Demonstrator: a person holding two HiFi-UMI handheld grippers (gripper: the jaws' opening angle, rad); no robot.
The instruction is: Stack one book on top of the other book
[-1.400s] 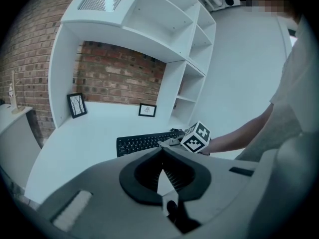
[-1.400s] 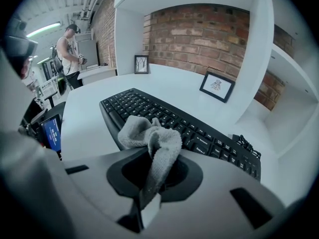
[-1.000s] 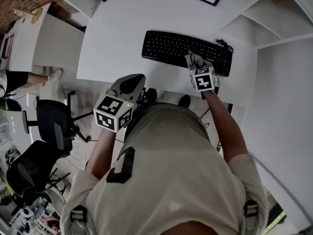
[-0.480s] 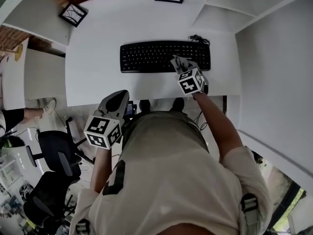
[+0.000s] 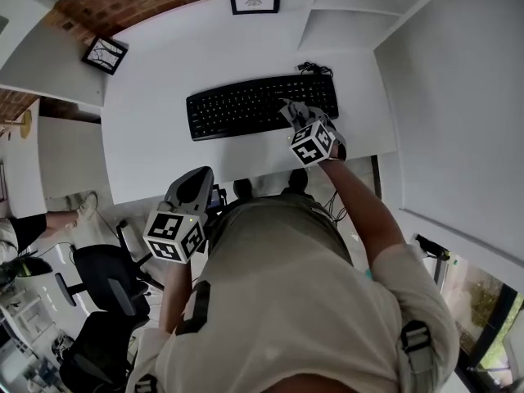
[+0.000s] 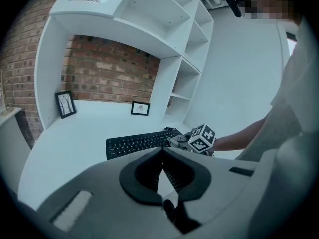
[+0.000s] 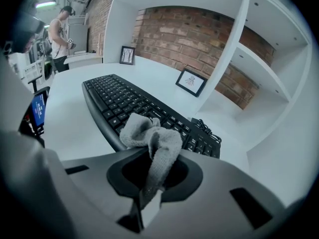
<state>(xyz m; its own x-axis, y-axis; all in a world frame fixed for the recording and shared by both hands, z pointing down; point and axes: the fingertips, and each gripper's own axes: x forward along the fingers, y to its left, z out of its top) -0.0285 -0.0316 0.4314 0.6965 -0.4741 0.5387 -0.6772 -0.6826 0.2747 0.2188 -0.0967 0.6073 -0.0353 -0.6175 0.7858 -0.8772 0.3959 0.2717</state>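
Note:
No book shows in any view. My right gripper (image 5: 293, 113) hovers over the right end of a black keyboard (image 5: 260, 105) on the white desk (image 5: 164, 137). It is shut on a crumpled grey cloth (image 7: 149, 133), which bunches out past the jaw tips above the keys (image 7: 129, 103). My left gripper (image 5: 199, 182) is held off the desk's front edge, close to the person's body, its jaws closed with nothing between them (image 6: 162, 152). From the left gripper view, the keyboard (image 6: 134, 144) and the right gripper's marker cube (image 6: 203, 137) lie ahead.
Two small framed pictures (image 5: 254, 0) (image 5: 104, 53) stand at the desk's back against a brick wall. White shelves (image 5: 344, 23) rise at the right. Office chairs (image 5: 106, 277) are on the floor at lower left. A person (image 7: 62, 26) stands far off.
The head camera has swung, so the desk sits further left and up in view. The right gripper stays over the keyboard's right end with the cloth; the left gripper has dropped slightly back from the desk edge.

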